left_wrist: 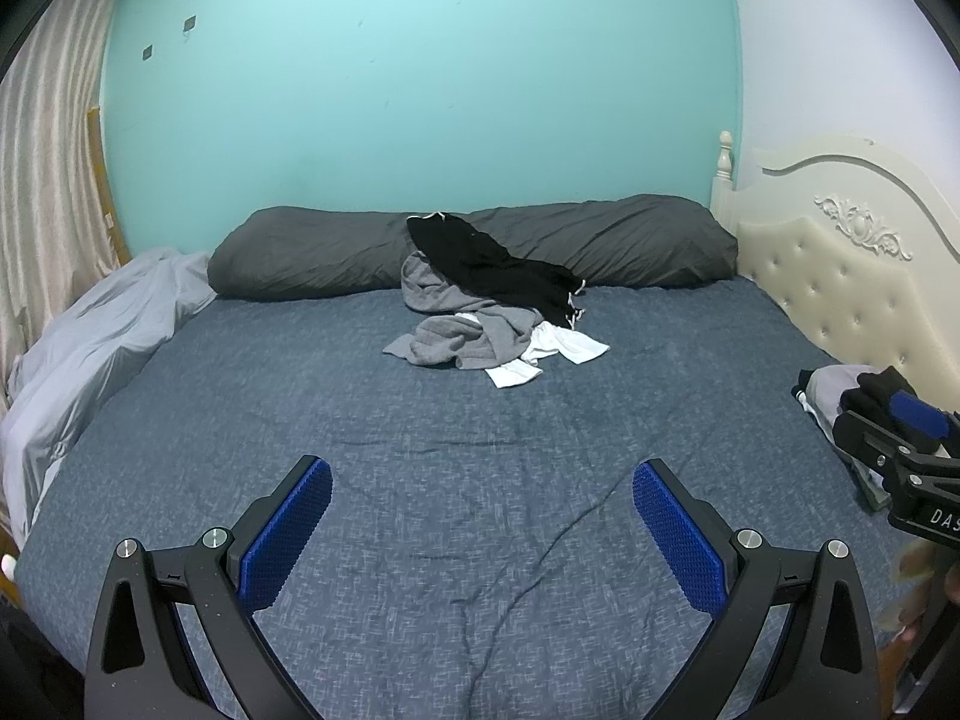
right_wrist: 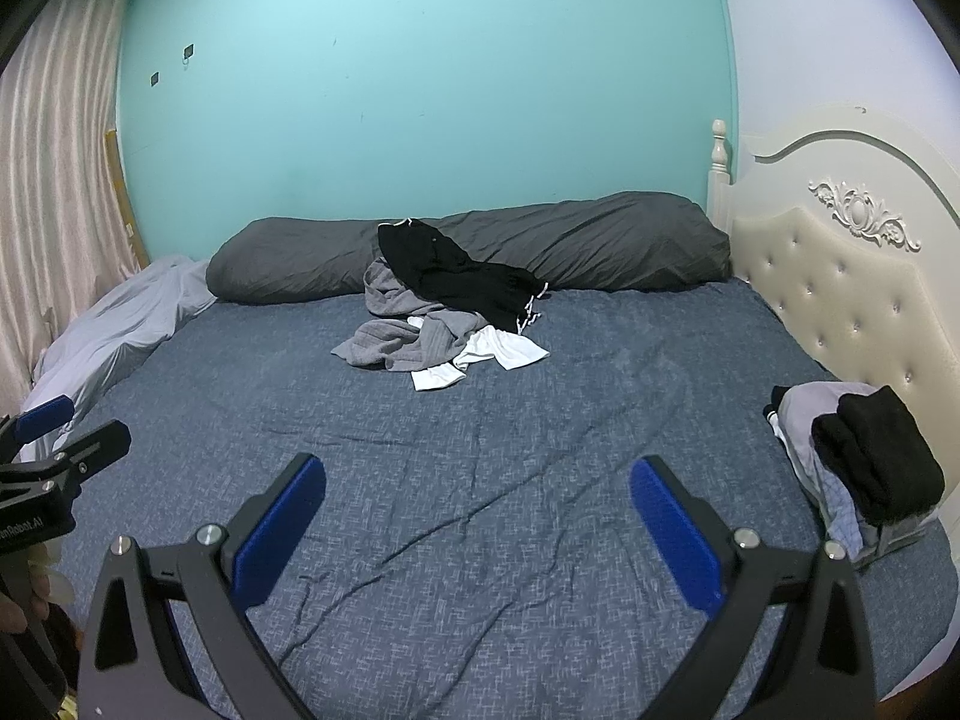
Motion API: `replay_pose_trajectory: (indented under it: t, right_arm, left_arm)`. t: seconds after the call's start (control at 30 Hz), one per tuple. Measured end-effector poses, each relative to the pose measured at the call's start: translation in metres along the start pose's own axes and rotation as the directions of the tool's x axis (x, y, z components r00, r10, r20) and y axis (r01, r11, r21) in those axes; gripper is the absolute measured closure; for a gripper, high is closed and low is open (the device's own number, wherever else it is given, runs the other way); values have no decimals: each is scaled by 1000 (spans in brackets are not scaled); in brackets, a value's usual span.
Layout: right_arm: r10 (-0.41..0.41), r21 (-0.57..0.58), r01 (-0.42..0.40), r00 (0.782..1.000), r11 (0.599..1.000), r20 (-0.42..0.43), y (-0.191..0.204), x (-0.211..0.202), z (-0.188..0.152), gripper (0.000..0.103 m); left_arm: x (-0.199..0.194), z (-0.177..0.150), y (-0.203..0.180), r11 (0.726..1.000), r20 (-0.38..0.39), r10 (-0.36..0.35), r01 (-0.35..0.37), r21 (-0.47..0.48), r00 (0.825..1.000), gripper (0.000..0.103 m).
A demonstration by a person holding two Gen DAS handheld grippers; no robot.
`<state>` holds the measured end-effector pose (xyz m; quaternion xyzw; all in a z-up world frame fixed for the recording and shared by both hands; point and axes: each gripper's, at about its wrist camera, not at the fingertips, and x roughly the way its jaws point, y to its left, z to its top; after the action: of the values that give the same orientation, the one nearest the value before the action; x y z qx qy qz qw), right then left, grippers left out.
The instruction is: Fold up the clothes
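A loose pile of clothes lies at the far middle of the bed: a black garment [left_wrist: 498,270] [right_wrist: 462,276] on top, a grey one [left_wrist: 456,330] [right_wrist: 402,336] under it, and a white one [left_wrist: 552,351] [right_wrist: 486,357] at the front. A stack of folded clothes [right_wrist: 864,468] [left_wrist: 840,402] sits at the right edge by the headboard. My left gripper [left_wrist: 480,480] is open and empty, low over the near part of the bed. My right gripper [right_wrist: 477,480] is open and empty too, beside it; it also shows at the right edge of the left wrist view [left_wrist: 900,426].
The bed has a blue-grey patterned sheet [left_wrist: 420,450] [right_wrist: 540,420]. A long dark grey pillow [left_wrist: 600,246] [right_wrist: 600,240] lies along the teal wall. A light grey duvet [left_wrist: 90,348] [right_wrist: 114,324] is bunched at the left. A cream tufted headboard [right_wrist: 840,306] stands on the right.
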<state>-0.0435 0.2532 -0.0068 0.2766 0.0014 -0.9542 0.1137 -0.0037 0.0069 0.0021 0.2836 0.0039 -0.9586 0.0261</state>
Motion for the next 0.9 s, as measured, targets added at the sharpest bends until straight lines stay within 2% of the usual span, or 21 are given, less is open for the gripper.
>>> replay_pose_trajectory:
  t: [0.53,0.9]
  right_arm:
    - [-3,1,3,1000,1000,-29,-7,22,-4,1]
    - [12,26,-10,997,1000,-75,-26,86,-6,1]
  left_arm:
    - [23,-1,4,1000,-30,-4,3,-20,1000,0]
    - [91,2,16,998,-88,-4,-1,-58,996,0]
